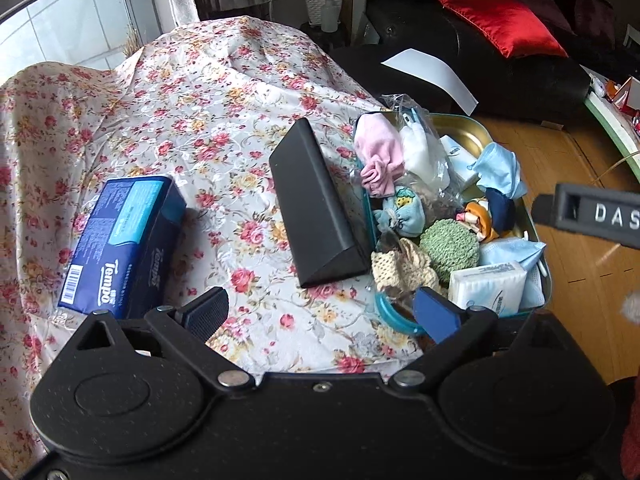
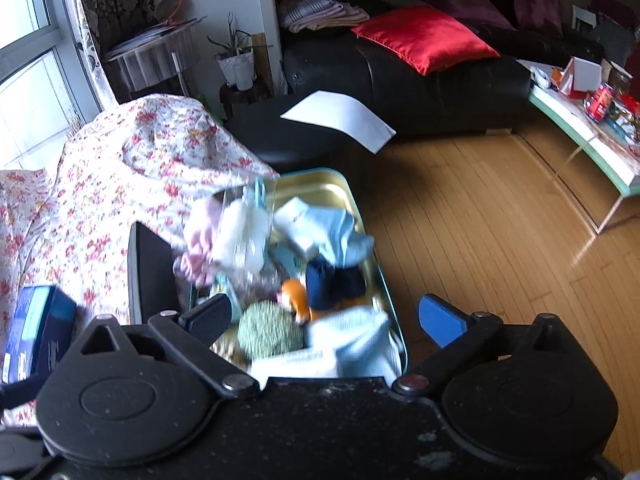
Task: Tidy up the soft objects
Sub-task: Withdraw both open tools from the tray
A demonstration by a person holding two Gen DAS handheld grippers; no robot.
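Note:
A gold tin [image 1: 464, 124] with a teal rim stands at the right edge of the flowered cloth [image 1: 200, 100], heaped with soft things: a pink cloth [image 1: 378, 152], a bagged white item [image 1: 420, 152], blue face masks [image 1: 500, 168], a green knitted pad [image 1: 450, 248] and a tissue pack [image 1: 488, 284]. My left gripper [image 1: 320, 308] is open and empty above the cloth, just left of the tin's near corner. My right gripper [image 2: 326, 316] hovers over the tin [image 2: 320, 184], jaws wide apart, holding nothing. The green pad [image 2: 268, 332] lies below it.
A black wedge-shaped case [image 1: 316, 204] lies against the tin's left side, and a blue Tempo tissue box [image 1: 124, 240] sits further left. Wooden floor [image 2: 480, 220] drops away right of the tin. Beyond are a black sofa with a red cushion [image 2: 424, 36] and a glass table [image 2: 580, 128].

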